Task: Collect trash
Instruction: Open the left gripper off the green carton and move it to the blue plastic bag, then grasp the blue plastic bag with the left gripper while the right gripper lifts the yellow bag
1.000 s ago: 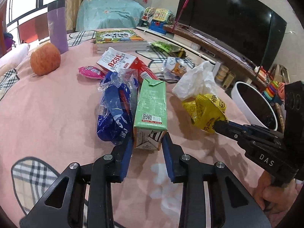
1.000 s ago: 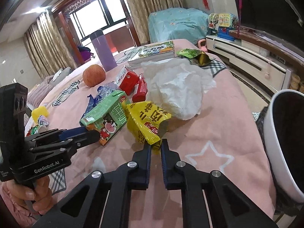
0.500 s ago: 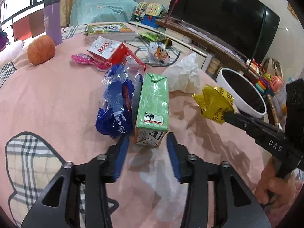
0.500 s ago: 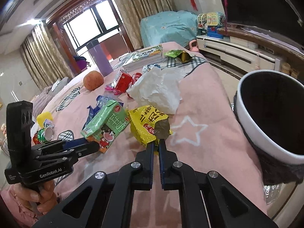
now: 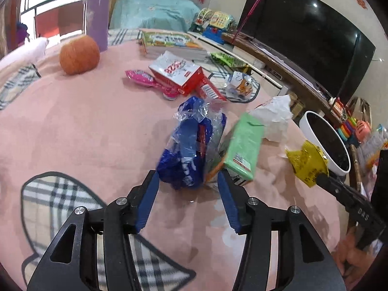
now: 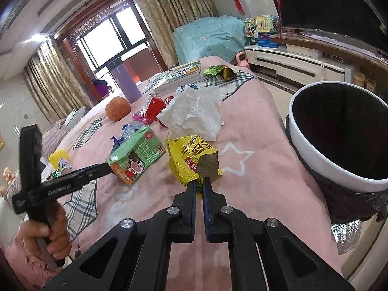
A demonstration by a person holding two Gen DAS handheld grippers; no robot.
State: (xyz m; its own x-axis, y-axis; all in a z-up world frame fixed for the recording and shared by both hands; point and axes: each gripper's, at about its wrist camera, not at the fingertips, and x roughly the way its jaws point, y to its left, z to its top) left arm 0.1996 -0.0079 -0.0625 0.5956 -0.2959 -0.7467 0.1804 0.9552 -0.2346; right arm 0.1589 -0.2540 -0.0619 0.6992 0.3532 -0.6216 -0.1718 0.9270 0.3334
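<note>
While the left hand-held gripper [image 5: 188,183] is opening empty, the right one [image 6: 198,186] pinches a half-hidden yellow wrapper [image 6: 191,160]

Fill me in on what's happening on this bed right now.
A person is clearing litter off the pink blanket with two tools. The right hand-held gripper is shut on a yellow snack wrapper, close to the white bin at the bed's edge. The left hand-held gripper is opening its jaws in front of a blue plastic bag and a green milk carton, neither gripped yet.
</note>
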